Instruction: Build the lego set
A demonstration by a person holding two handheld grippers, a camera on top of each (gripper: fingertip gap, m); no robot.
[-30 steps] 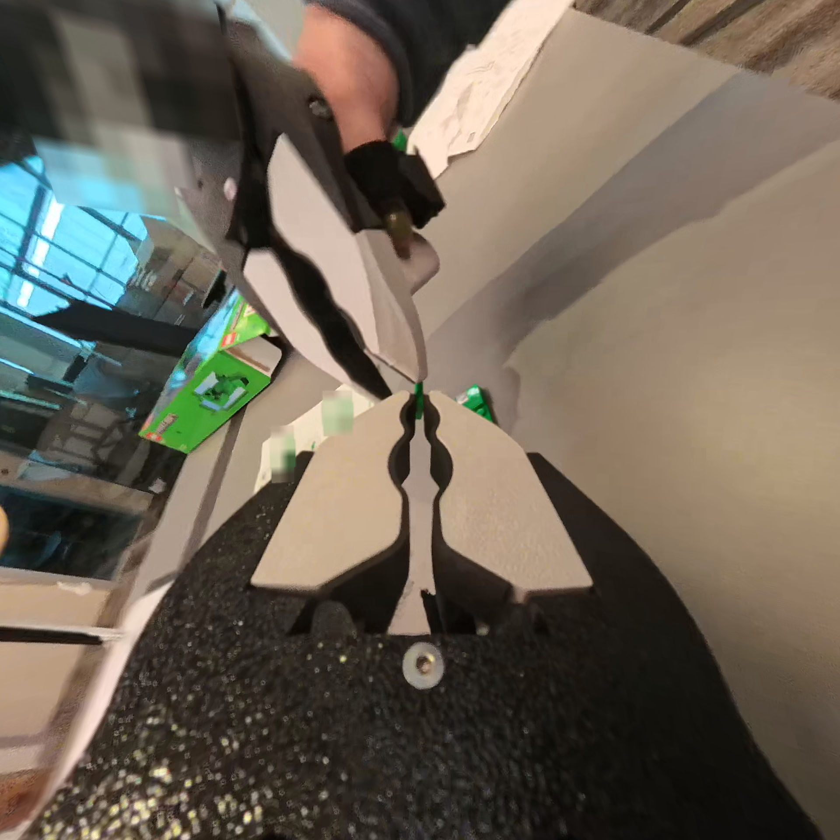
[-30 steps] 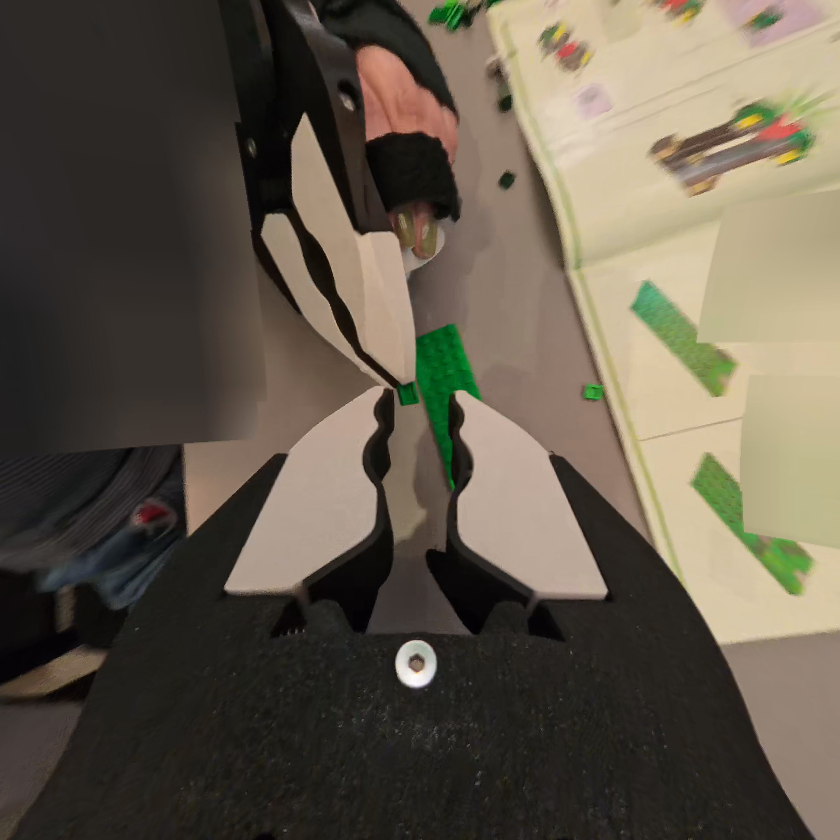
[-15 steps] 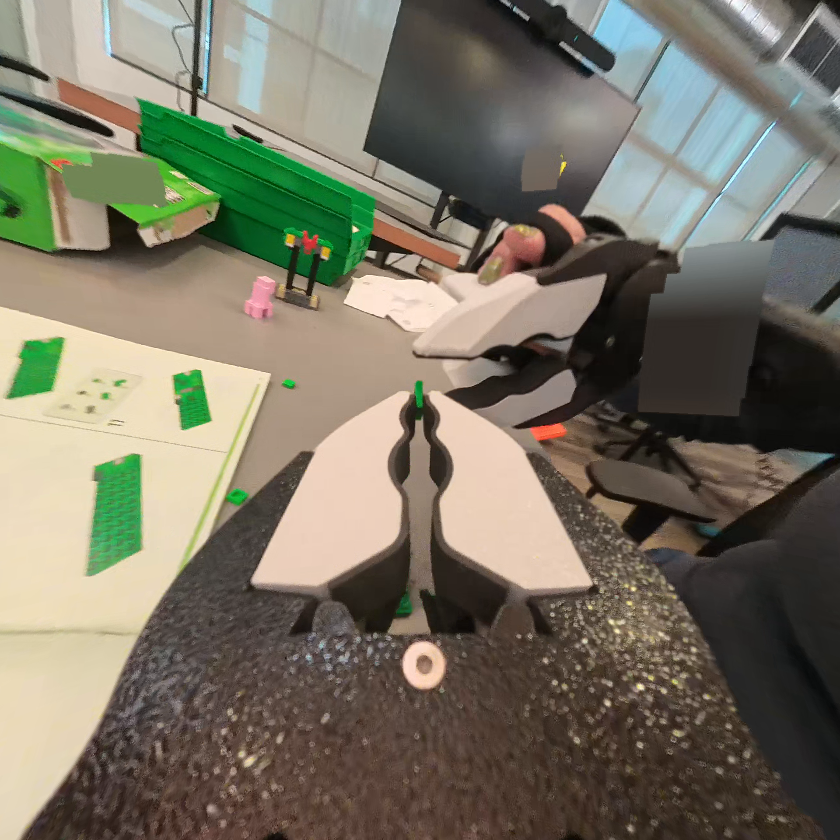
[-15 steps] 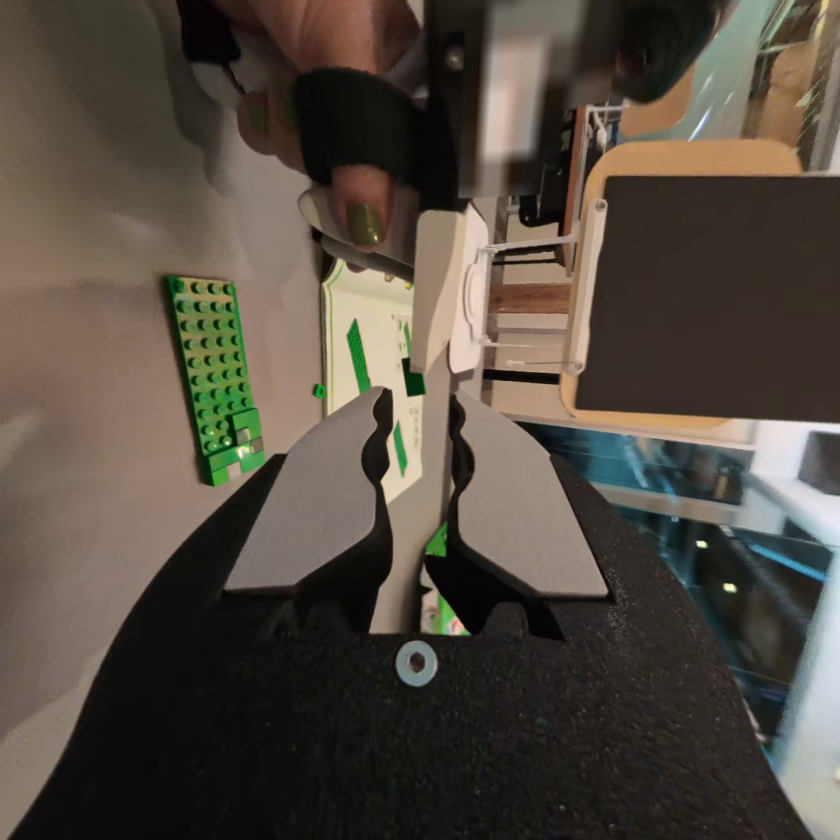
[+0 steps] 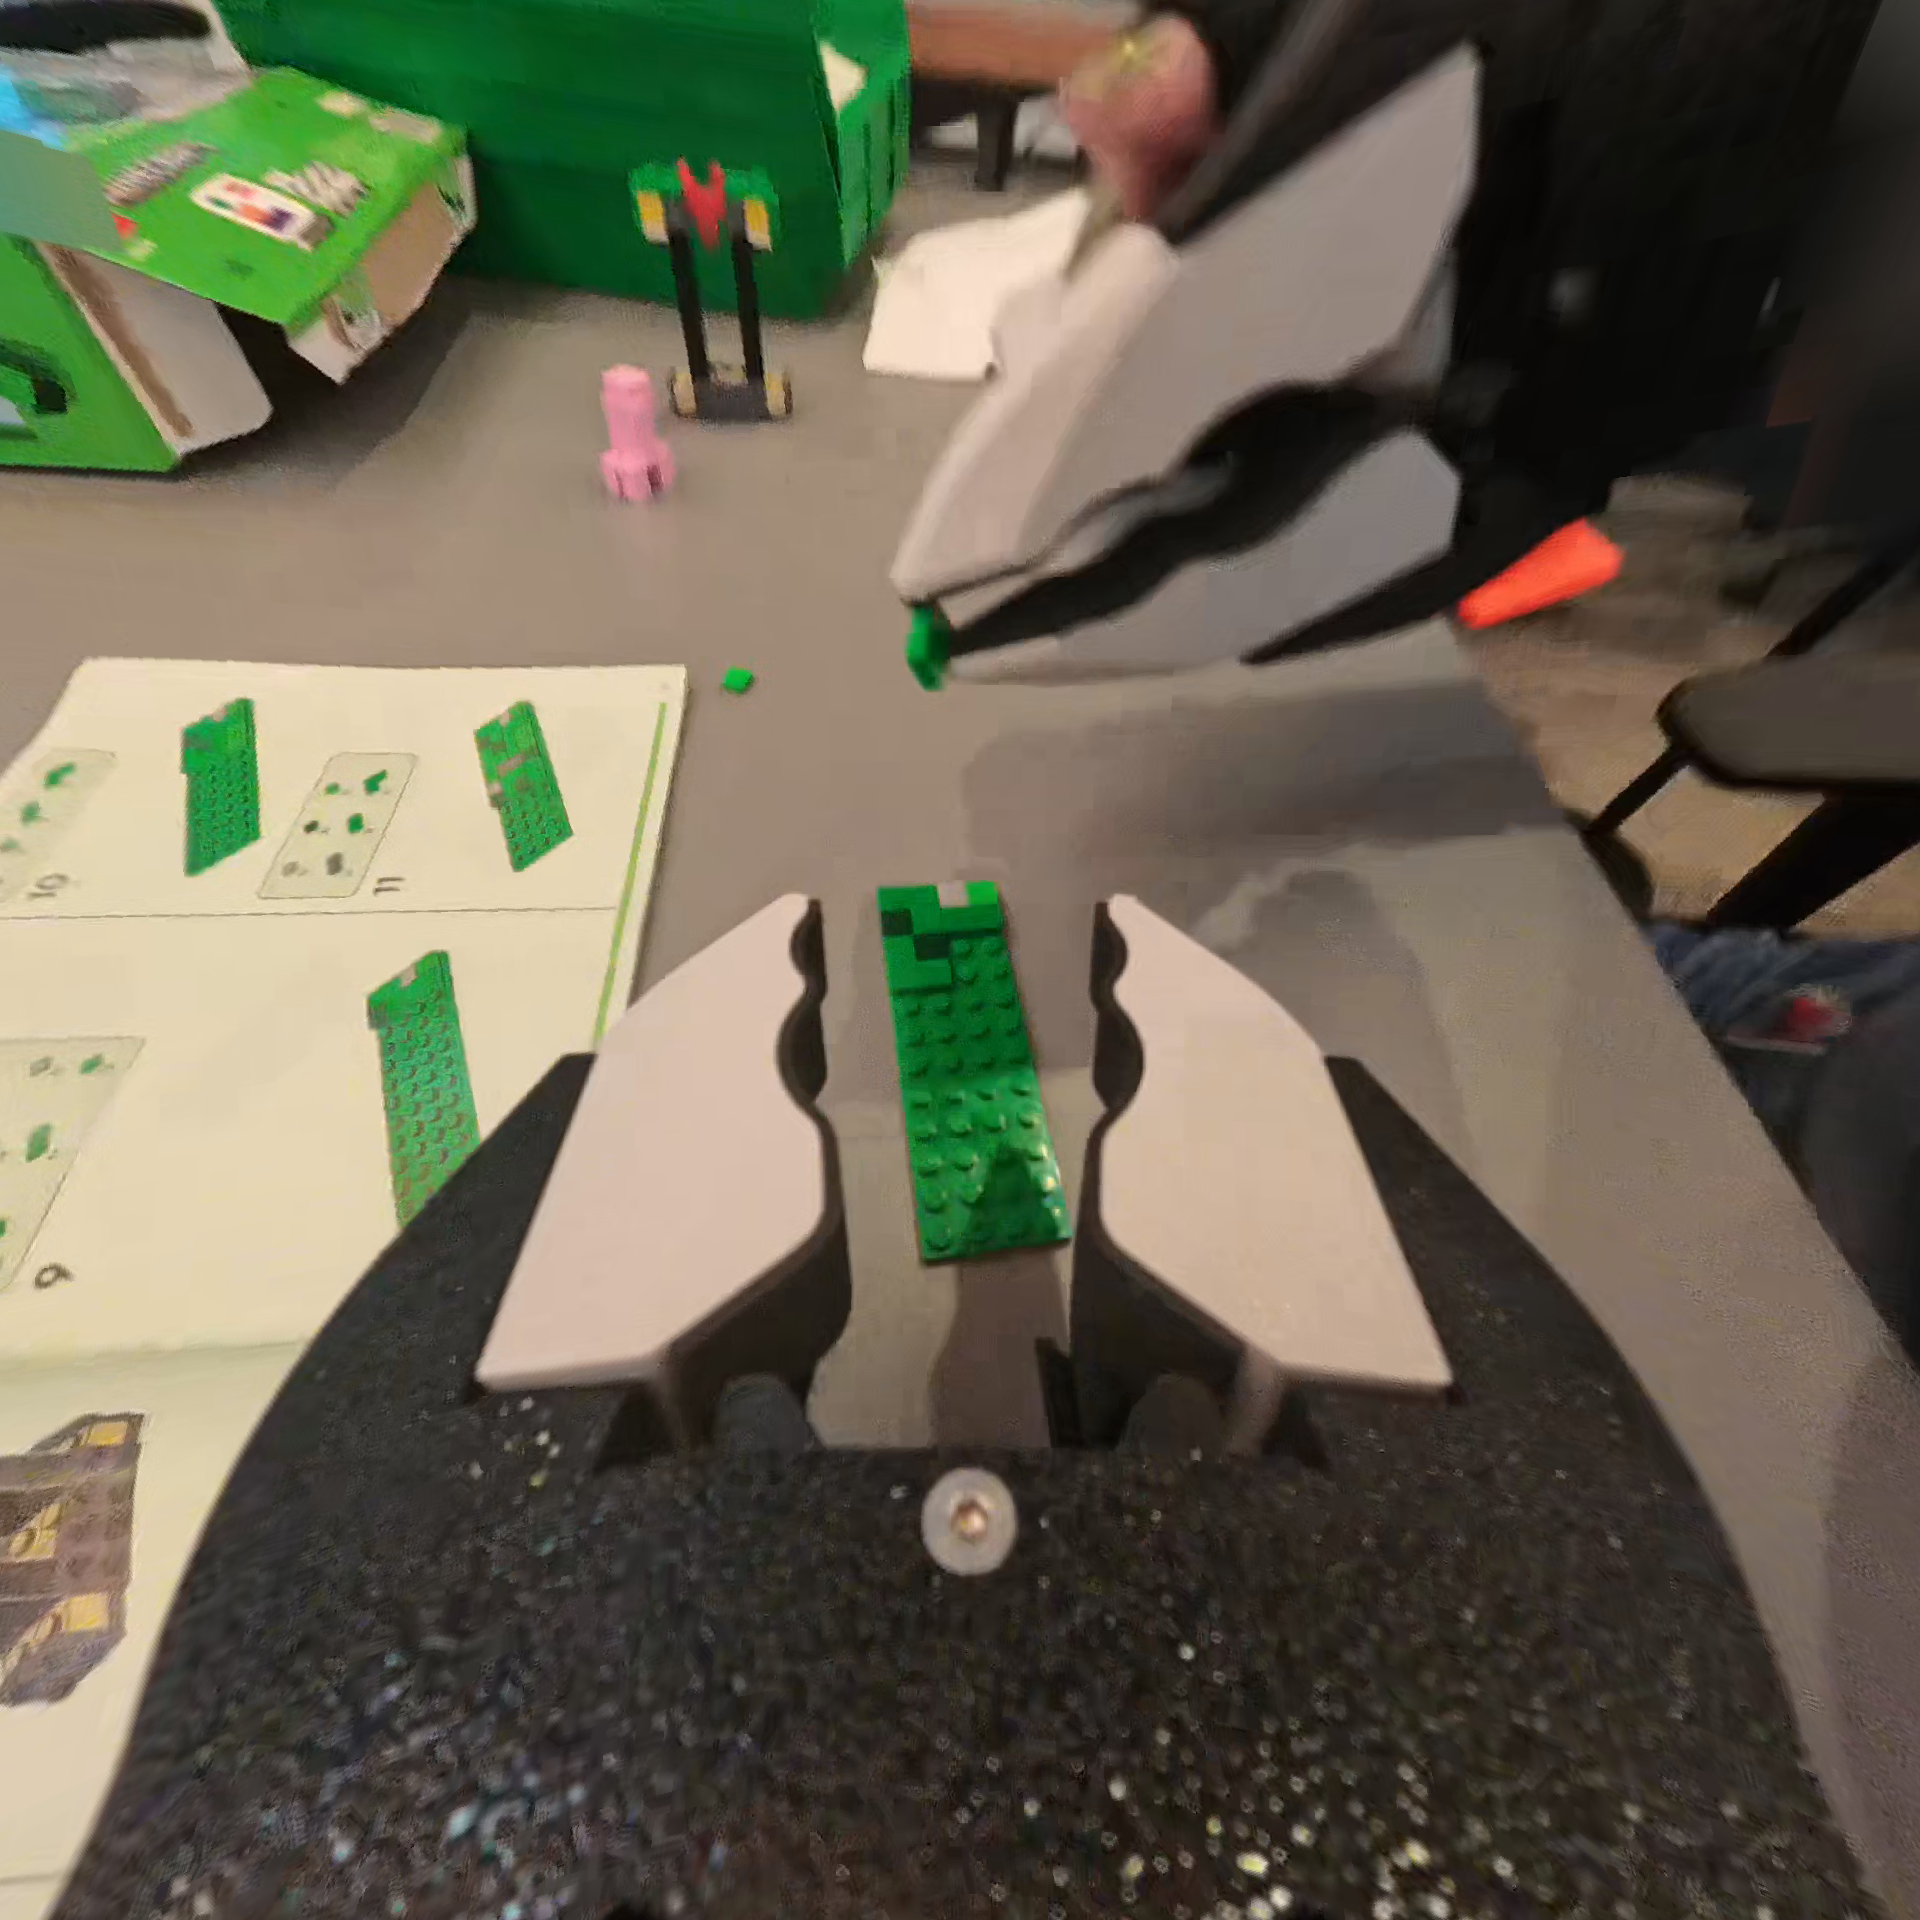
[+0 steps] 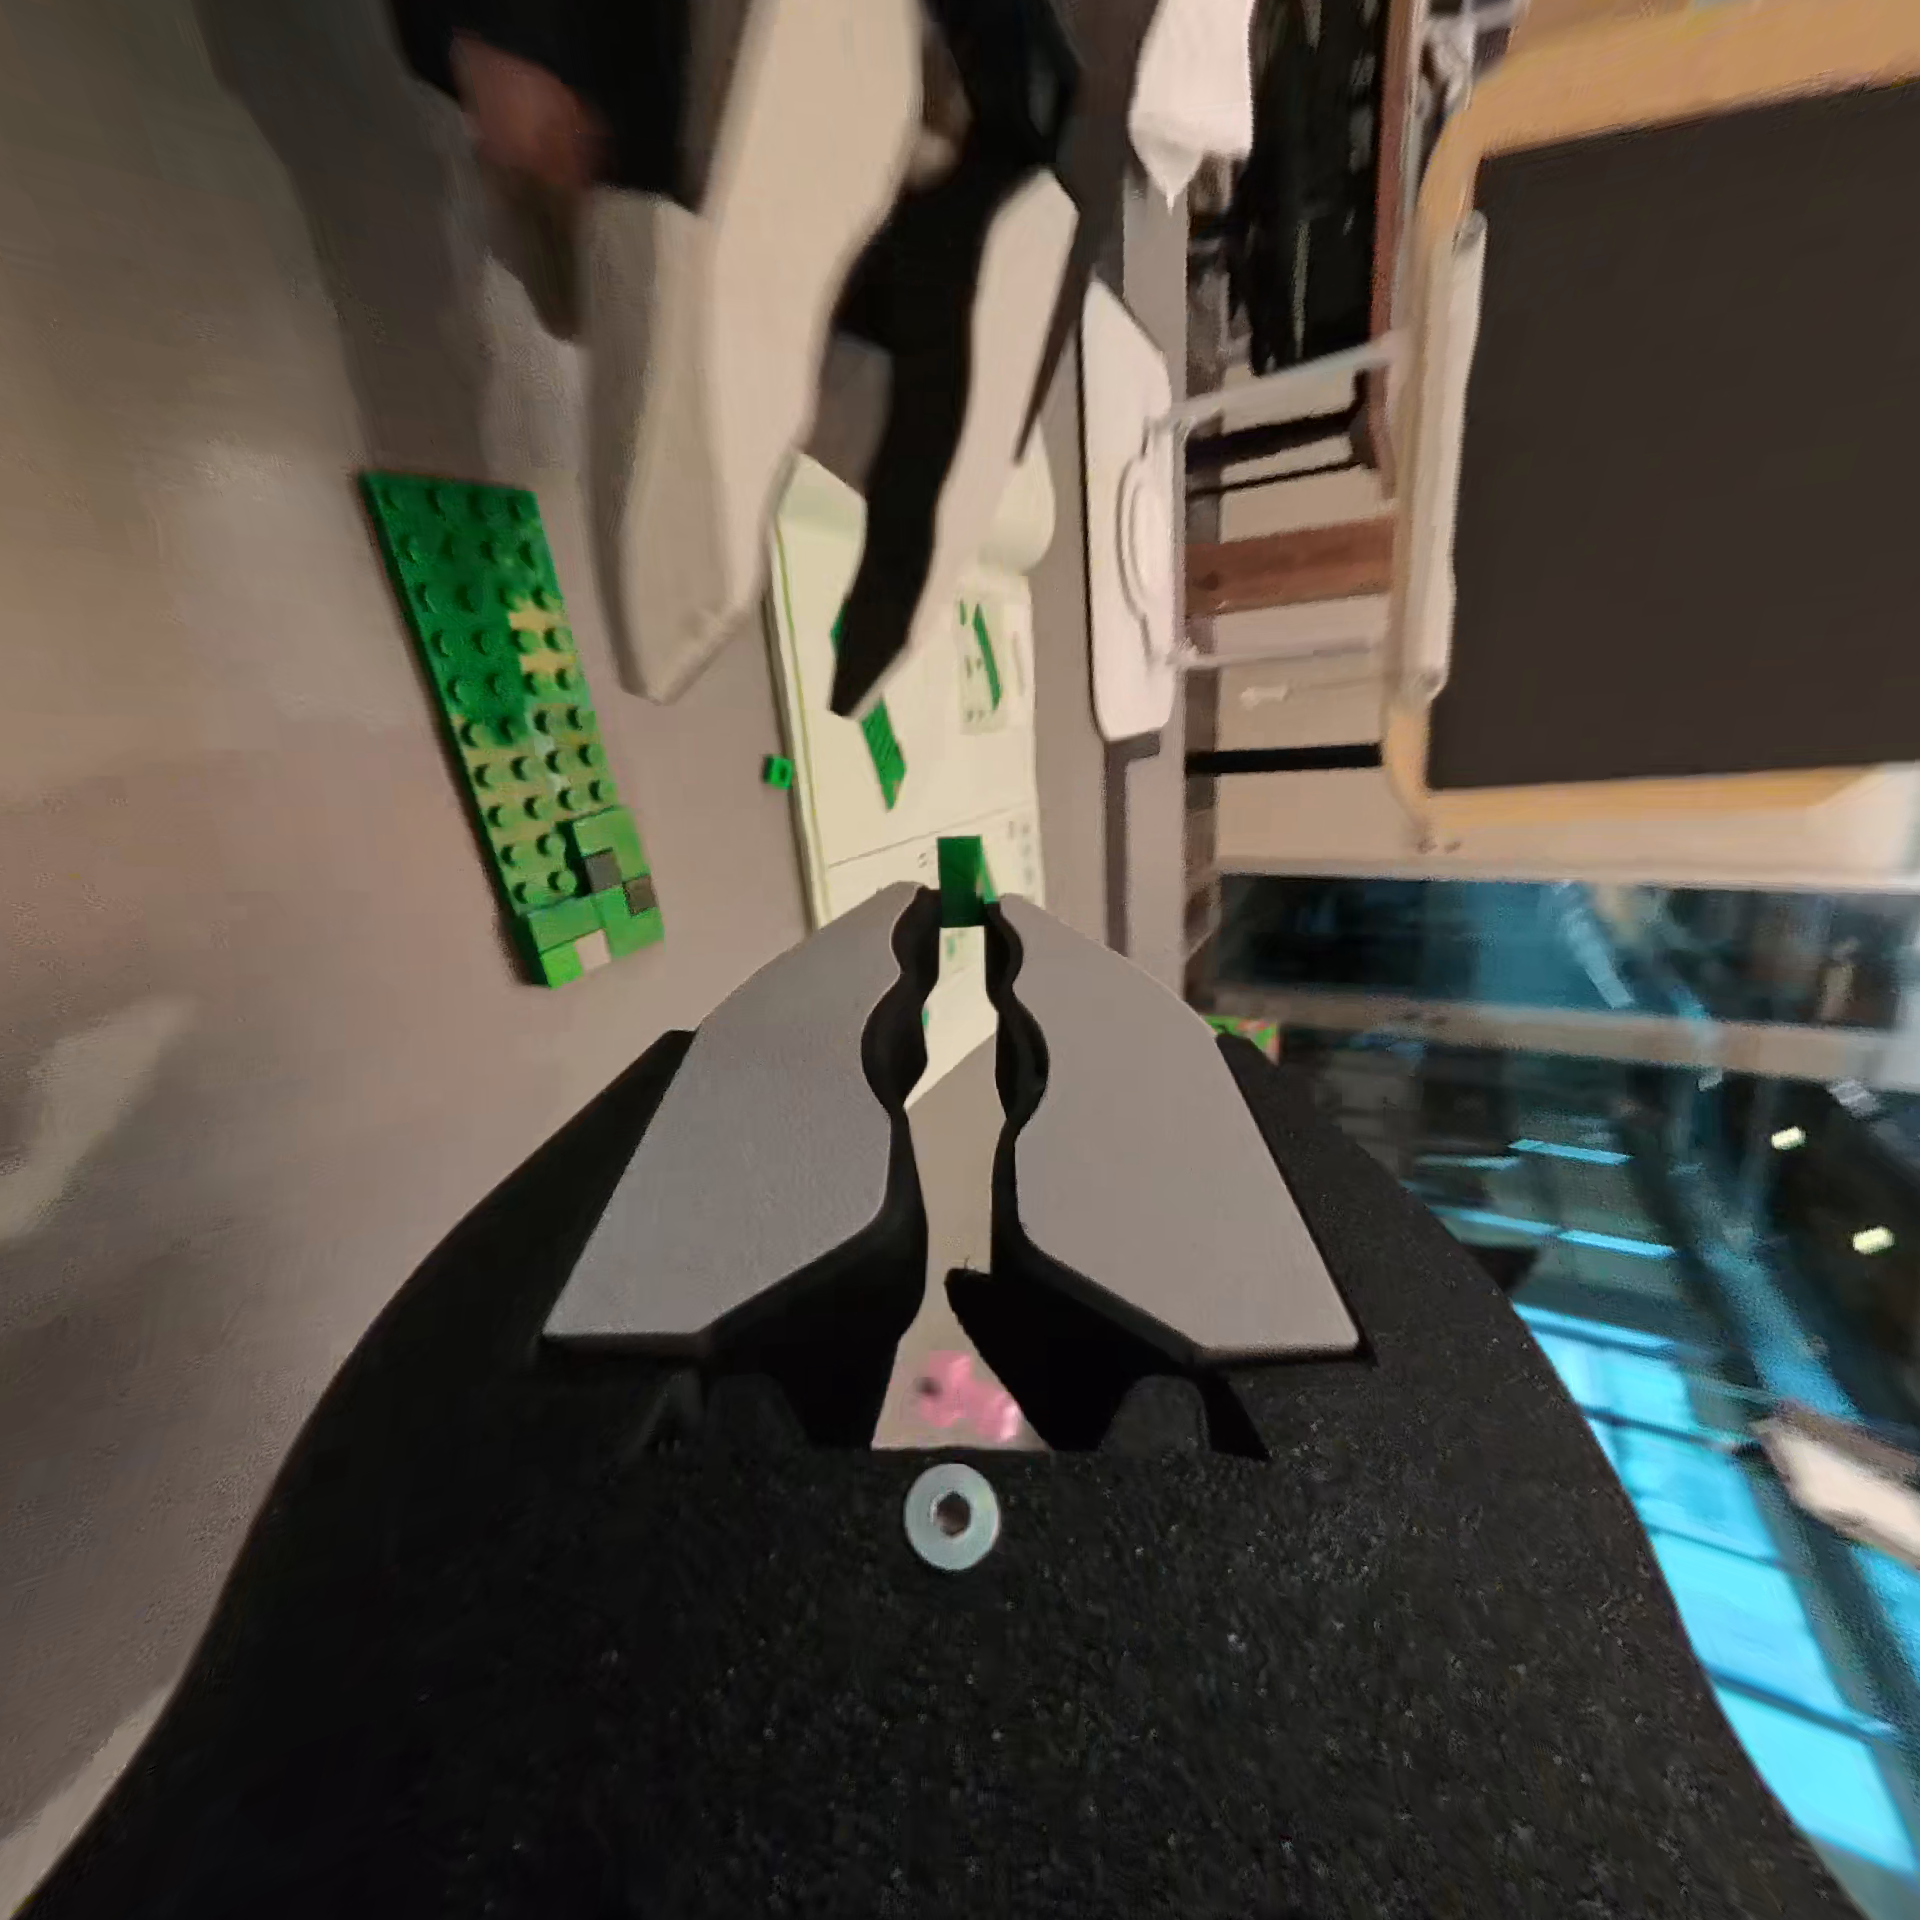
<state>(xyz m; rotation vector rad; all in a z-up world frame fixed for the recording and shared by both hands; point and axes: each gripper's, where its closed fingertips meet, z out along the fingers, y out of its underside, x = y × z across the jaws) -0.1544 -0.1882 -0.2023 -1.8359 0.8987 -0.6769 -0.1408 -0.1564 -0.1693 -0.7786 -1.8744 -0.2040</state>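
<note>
A long green studded plate (image 5: 966, 1081) lies flat on the grey table, with a few small tiles on its far end. My left gripper (image 5: 958, 914) is open and empty, its fingers either side of the plate and above it. My right gripper (image 6: 961, 902) is shut on a small green piece (image 6: 961, 878). In the left wrist view the right gripper (image 5: 925, 634) hovers beyond the plate with the piece (image 5: 924, 652) at its tip. In the right wrist view the plate (image 6: 499, 707) lies at left and the blurred left gripper (image 6: 758, 675) is above.
An open instruction booklet (image 5: 312, 935) lies left of the plate. A loose green stud (image 5: 737, 681), a pink figure (image 5: 632, 436), a small black-post build (image 5: 717, 301) and green boxes (image 5: 208, 260) stand farther back. The table edge (image 5: 1621, 935) runs along the right. The tips of one gripper are about 5 cm away from the tips of the other. It is some 6 cm from my left tips to the plate (image 6: 499, 707). It turns up in the left wrist view (image 5: 984, 1072) as well.
The small green piece has passed from my left gripper to my right. The left has opened and swung down over the plate. The right has shut on the piece.
</note>
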